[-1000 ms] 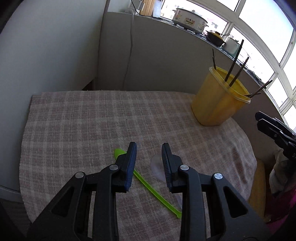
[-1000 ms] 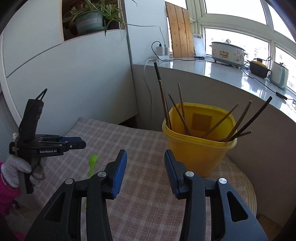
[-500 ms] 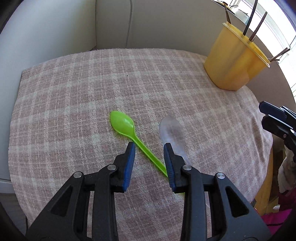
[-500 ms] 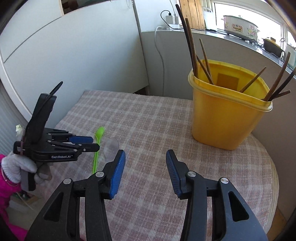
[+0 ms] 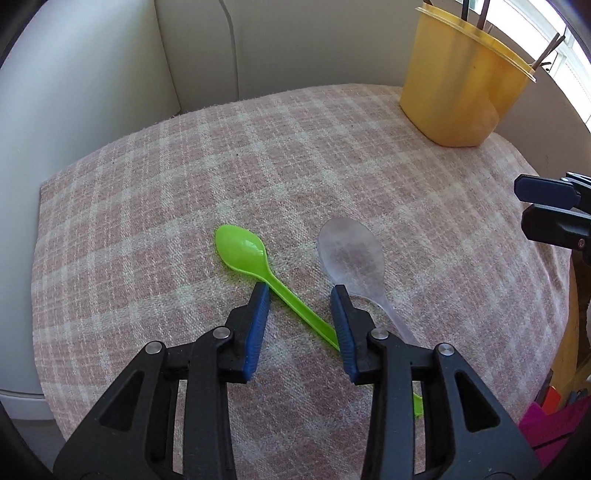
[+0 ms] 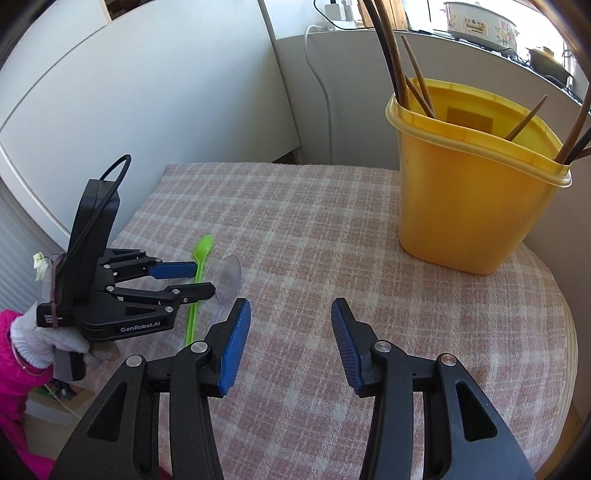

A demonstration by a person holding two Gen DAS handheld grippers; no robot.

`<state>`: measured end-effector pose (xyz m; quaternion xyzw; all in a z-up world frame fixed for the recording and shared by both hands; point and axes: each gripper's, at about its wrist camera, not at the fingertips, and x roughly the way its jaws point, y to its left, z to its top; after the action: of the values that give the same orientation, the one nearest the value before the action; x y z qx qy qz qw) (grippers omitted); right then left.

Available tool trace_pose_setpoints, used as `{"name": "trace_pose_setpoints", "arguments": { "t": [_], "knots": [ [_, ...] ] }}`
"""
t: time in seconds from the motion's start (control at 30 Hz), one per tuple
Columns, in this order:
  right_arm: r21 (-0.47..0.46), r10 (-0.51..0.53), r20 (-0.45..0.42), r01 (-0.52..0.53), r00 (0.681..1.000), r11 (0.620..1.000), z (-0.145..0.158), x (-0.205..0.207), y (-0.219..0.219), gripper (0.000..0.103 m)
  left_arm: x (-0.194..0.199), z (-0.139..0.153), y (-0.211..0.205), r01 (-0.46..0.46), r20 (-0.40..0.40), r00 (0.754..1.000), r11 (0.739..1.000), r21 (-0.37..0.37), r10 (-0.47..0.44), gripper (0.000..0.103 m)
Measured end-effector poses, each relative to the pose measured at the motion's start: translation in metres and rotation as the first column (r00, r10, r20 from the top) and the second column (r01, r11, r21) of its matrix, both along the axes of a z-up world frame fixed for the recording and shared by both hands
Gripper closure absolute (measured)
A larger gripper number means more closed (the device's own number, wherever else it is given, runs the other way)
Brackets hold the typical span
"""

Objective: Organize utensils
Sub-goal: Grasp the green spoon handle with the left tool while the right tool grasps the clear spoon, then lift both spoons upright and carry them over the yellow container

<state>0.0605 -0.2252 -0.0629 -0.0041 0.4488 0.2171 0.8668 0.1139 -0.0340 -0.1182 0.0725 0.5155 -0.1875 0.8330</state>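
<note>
A green plastic spoon (image 5: 258,260) lies on the checked tablecloth (image 5: 147,229), beside a clear plastic spoon (image 5: 352,254). My left gripper (image 5: 301,290) is open, low over the green spoon's handle, one finger on each side of it. In the right wrist view the left gripper (image 6: 195,278) hovers over the green spoon (image 6: 201,254) and the clear spoon (image 6: 229,277). My right gripper (image 6: 290,308) is open and empty above the cloth. A yellow tub (image 6: 472,192) holding several chopsticks stands at the back right; it also shows in the left wrist view (image 5: 458,81).
A white wall panel (image 6: 147,92) and a grey partition with a white cable (image 6: 317,74) bound the table at the back. The table's round edge (image 6: 565,332) drops off at the right. A cooker (image 6: 480,18) sits on the windowsill.
My left gripper has tilted down and moved toward the table, closing in on the green spoon's handle. My right gripper has moved down and forward toward the yellow tub.
</note>
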Motion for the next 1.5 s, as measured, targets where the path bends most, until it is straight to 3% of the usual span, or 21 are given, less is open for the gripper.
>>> {"name": "trace_pose_setpoints", "arguments": {
  "t": [0.23,0.43,0.7,1.03,1.17,1.23,1.3,1.5],
  "knots": [
    [0.008,0.048,-0.085,-0.047,0.995,0.999,-0.017,0.007,0.021,0.059,-0.006,-0.002,0.016,0.007,-0.005,1.0,1.0,-0.03,-0.007,0.083],
    [0.006,0.074,-0.157,-0.073,0.985,0.997,-0.036,0.017,0.042,0.059,-0.006,-0.002,0.039,-0.004,-0.024,1.0,0.999,-0.043,0.003,0.091],
    [-0.017,0.114,-0.248,-0.122,0.962,0.992,-0.062,0.031,0.078,0.059,-0.013,0.0,0.066,-0.033,-0.039,0.999,0.998,-0.048,0.031,0.094],
    [-0.17,0.172,-0.224,-0.212,0.959,0.962,-0.065,0.039,0.116,0.059,-0.011,0.001,0.075,-0.04,-0.076,0.996,0.997,-0.068,0.035,0.093],
    [-0.254,0.192,-0.174,-0.233,0.966,0.939,-0.066,0.034,0.121,0.076,-0.004,-0.001,0.067,-0.02,-0.064,0.998,0.998,-0.067,0.016,0.093],
    [-0.258,0.199,-0.174,-0.24,0.964,0.936,-0.066,0.036,0.119,0.081,0.0,-0.004,0.062,-0.016,-0.058,0.998,0.997,-0.071,0.012,0.095],
    [-0.257,0.194,-0.181,-0.237,0.964,0.937,-0.066,0.04,0.116,0.093,0.0,-0.004,0.061,-0.017,-0.053,0.998,0.997,-0.078,0.013,0.096],
    [-0.127,0.145,-0.248,-0.18,0.958,0.975,-0.064,0.052,0.091,0.096,-0.006,0.002,0.07,-0.034,-0.055,0.998,0.988,-0.15,0.026,0.097]
  ]
}}
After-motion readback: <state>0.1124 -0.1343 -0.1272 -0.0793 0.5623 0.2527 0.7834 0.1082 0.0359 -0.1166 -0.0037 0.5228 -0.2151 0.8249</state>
